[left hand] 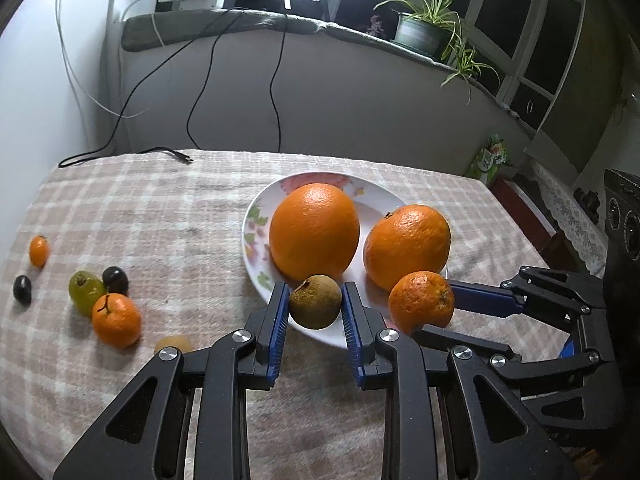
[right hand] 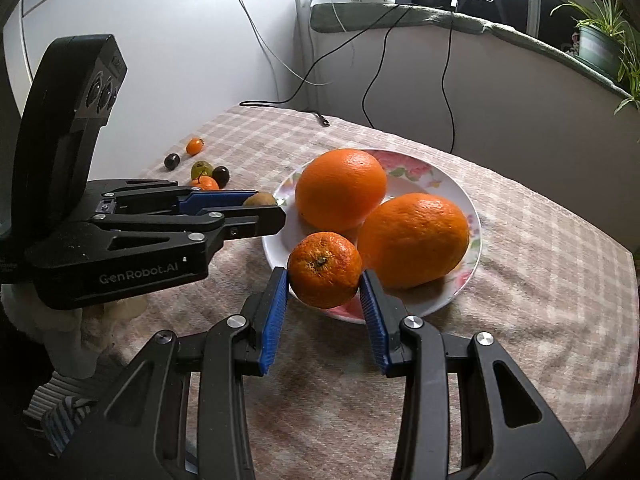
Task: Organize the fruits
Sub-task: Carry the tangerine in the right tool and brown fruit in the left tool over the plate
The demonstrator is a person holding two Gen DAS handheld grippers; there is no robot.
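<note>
Your left gripper [left hand: 315, 306] is clamped on a small brown fruit [left hand: 315, 301] (perhaps a longan) over the floral plate's [left hand: 256, 216] near rim. Your right gripper [right hand: 324, 280] pinches a mandarin [right hand: 324, 269] beside it. Release carelessly and either could roll off that rim, or nudge the two big oranges [left hand: 315, 229]. The grippers sit close together, so they may collide. Grapes [left hand: 85, 291] and small citrus wait on the checked cloth [left hand: 160, 208].
</note>
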